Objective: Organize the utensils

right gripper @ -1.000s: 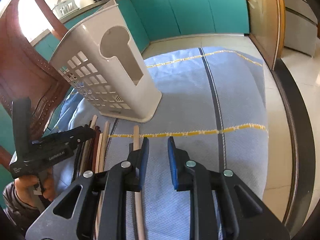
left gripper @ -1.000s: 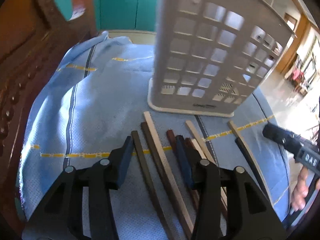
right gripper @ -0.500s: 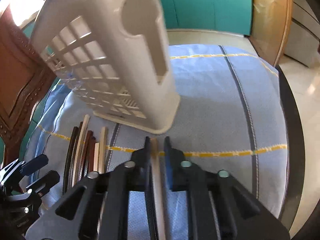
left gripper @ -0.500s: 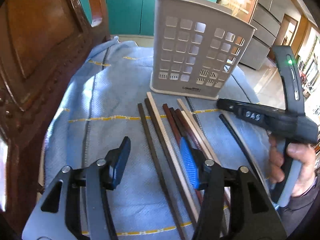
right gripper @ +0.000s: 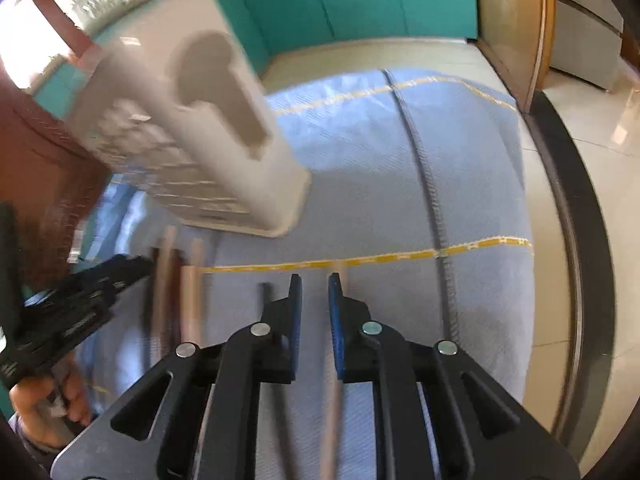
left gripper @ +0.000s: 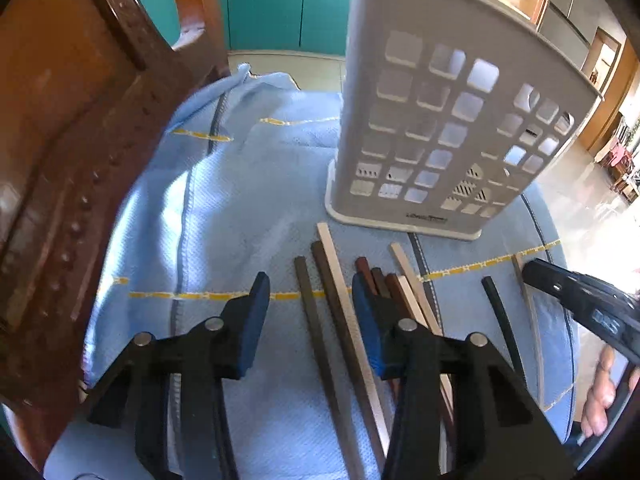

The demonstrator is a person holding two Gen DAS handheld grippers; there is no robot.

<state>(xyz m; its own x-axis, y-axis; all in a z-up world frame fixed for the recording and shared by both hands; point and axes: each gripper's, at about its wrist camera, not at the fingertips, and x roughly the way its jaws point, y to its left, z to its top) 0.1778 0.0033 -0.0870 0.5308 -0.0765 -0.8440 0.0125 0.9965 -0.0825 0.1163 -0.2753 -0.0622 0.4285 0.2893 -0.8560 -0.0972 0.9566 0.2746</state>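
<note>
- Left gripper [left gripper: 306,312] spread wide, empty, low over the wooden chopsticks [left gripper: 344,320] lying mid-table on the blue cloth [left gripper: 224,208].
- Perforated grey plastic holder [left gripper: 448,128] upright beyond them — open cloth toward the left edge.
- Right gripper [right gripper: 314,316] slightly parted; pale chopstick [right gripper: 334,400] between, grip unclear — blurred.

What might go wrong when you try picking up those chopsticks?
The light chopstick lies under one finger of the right gripper, not centred in its narrow gap, so closing may miss or flick it. The left gripper hangs open over tightly packed chopsticks and might grab several. The utensil holder stands close; it may get bumped.
</note>
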